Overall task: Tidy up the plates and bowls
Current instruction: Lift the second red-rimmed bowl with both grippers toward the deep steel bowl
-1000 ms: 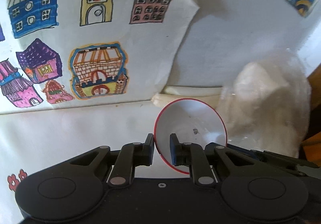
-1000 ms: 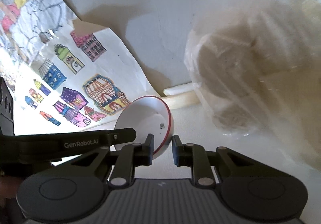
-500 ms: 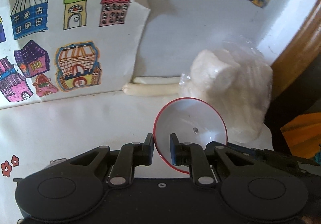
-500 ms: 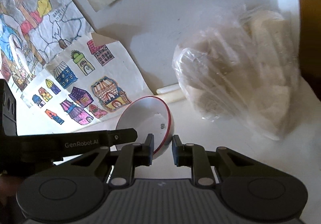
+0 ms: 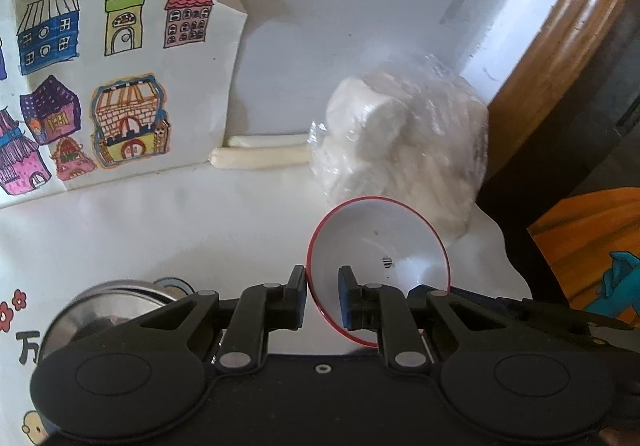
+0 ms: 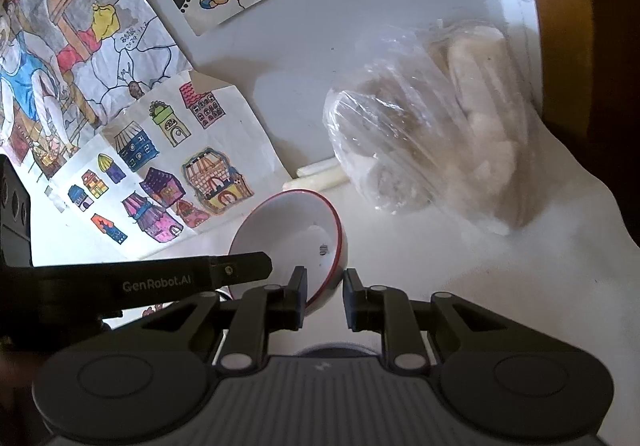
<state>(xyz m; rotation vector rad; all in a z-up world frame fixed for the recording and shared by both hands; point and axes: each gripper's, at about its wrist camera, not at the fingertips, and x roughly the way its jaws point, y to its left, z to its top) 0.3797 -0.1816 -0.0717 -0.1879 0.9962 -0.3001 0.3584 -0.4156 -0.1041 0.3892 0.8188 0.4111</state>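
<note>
Two grippers are clamped on one bowl (image 5: 380, 254), white with a red rim, which is held tilted above the white table (image 5: 168, 230). The left gripper (image 5: 322, 296) is nearly closed on the near-left part of the rim, one finger outside the wall and one inside. The right gripper (image 6: 324, 298) is likewise narrowed onto the rim at the opposite side, as seen in the right wrist view, where the bowl (image 6: 292, 230) is shown with the left gripper's arm crossing in front of it. A plastic bag (image 5: 404, 142) of pale lumps is seen just beyond the bowl, with two white sticks (image 5: 260, 158) beside it. A sheet of house drawings (image 5: 100, 86) is laid to the left. A metal bowl (image 5: 108, 306) is partly hidden behind the left gripper's body.
</note>
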